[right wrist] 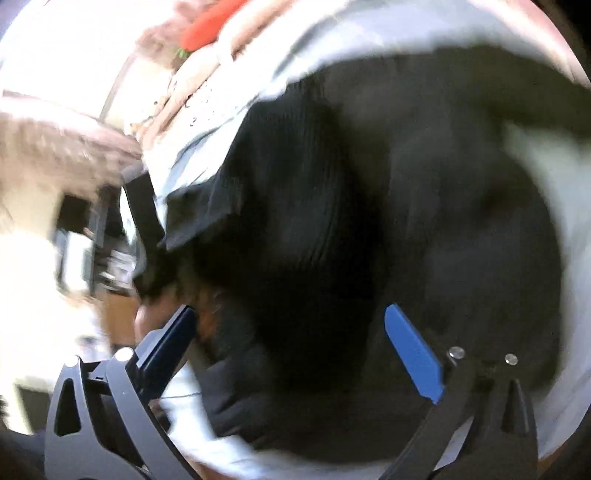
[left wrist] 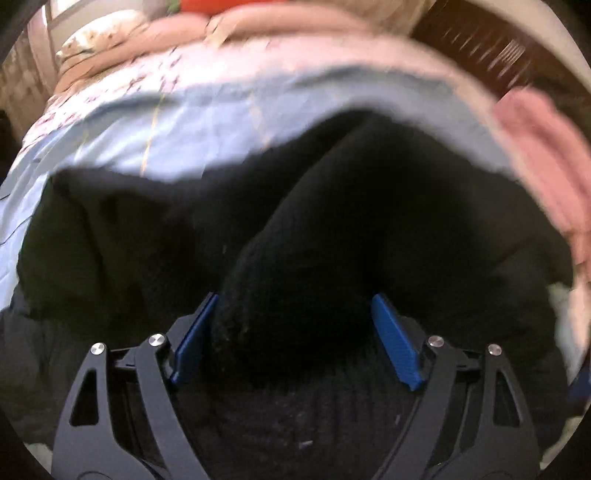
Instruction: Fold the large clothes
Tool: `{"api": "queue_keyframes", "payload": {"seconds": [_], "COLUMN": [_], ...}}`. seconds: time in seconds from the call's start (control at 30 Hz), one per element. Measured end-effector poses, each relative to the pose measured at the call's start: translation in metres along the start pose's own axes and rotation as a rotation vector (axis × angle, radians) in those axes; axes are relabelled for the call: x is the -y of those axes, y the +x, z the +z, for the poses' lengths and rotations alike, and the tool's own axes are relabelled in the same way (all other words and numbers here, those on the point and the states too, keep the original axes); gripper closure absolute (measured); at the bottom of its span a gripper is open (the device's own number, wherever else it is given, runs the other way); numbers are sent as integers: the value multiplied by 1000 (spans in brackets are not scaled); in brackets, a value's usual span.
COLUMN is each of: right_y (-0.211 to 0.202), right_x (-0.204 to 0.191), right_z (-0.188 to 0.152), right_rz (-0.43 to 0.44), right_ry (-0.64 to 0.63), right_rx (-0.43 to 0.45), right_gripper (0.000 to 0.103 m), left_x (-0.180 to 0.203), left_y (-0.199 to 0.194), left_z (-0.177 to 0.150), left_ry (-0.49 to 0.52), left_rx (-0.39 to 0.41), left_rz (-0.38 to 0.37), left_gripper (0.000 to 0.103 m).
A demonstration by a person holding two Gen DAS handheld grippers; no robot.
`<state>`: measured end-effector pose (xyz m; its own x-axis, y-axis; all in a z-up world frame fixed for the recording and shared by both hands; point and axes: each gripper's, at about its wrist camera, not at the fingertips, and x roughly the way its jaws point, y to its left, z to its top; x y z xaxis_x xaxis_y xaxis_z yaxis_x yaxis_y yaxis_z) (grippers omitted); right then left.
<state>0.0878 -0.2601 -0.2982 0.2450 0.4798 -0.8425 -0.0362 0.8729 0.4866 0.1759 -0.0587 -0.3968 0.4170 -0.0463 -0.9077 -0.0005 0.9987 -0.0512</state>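
Black garment (left wrist: 332, 229): lying spread over the bed and filling the lower and middle part of both wrist views; one thick knitted fold is running from 6 o'clock up toward 1 o'clock in the left wrist view.
Left gripper (left wrist: 293, 332): hovering low over the dark cloth, jaws standing wide apart, with the knitted fold rising between the two blue pads; whether the pads are touching the fabric I cannot tell.
Right gripper (right wrist: 291, 343): jaws also standing wide, the black garment (right wrist: 332, 221) bulging between them; the left pad is sitting just beside a rumpled edge of the cloth at 8 o'clock, contact unclear through the blur.
Garment edge: a loose corner is sticking out at 9 o'clock in the right wrist view, hanging past the side of the bed.
Light blue bed sheet (left wrist: 155, 122): showing beyond the garment from 9 to 12 o'clock, wrinkled.
Pink cloth (left wrist: 546, 155): bunching at 2 o'clock, just beside the garment's far edge.
Pink quilt (left wrist: 177, 33): heaping at 11 o'clock, well beyond the sheet.
Red item (right wrist: 210, 24): resting farthest off at 11 o'clock, too blurred to identify.
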Motion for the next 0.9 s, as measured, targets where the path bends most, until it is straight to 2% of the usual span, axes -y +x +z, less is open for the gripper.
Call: {"api": "queue_keyframes", "payload": {"seconds": [0.03,0.1,0.13,0.17,0.2,0.23,0.33,0.4,0.43,0.47,0.53,0.6,0.63,0.67,0.7,0.8,0.83,0.9], "right_y": [10,27,27,35,40,47,77,94,103,117,141,168,179,183,183,186,185,187], "right_x": [-2,-6,5,-2,-5,-1,-5,-13,-15,-15,-13,-3,-1,-2,-11,-44,-47,-44], "right_z": [22,57,74,91,103,108,130,140,143,146,151,145,139,130,117,74,65,50], "right_rz": [-29,-64,-60,-49,-44,-48,-69,-88,-106,-143,-157,-95,-49,-20,-19,-16,4,95], "right_ry": [-39,-83,-103,-129,-150,-167,-224,-251,-263,-278,-274,-215,-179,-168,-215,-410,-407,-296], "right_rx": [2,17,28,37,42,44,50,42,35,21,-25,-127,-171,-181,-164,-187,-196,-247], "right_gripper": [1,1,1,1,1,1,1,1,1,1,1,1,1,1,1,1,1,1], "left_x": [0,-8,-20,-33,-49,-68,-112,-126,-128,-129,-133,-140,-149,-154,-161,-170,-173,-175], "left_y": [4,-12,-28,-39,-50,-55,-35,-9,0,8,18,27,33,36,40,60,63,80], "left_z": [-4,-8,-9,-8,-6,-2,17,30,34,41,53,58,62,65,70,95,98,110], "left_ry": [17,17,-22,-69,-134,-211,-354,-395,-406,-421,-422,-451,-481,-495,-499,-416,-388,-335], "left_rx": [-4,78,140,181,217,235,177,103,82,73,87,92,97,99,97,103,104,78], "left_rz": [10,-18,-35,-29,-10,-3,54,77,55,34,88,153,160,163,177,265,276,300], "left_gripper": [17,17,17,12,7,7,7,9,9,8,7,7,6,6,7,8,8,8]}}
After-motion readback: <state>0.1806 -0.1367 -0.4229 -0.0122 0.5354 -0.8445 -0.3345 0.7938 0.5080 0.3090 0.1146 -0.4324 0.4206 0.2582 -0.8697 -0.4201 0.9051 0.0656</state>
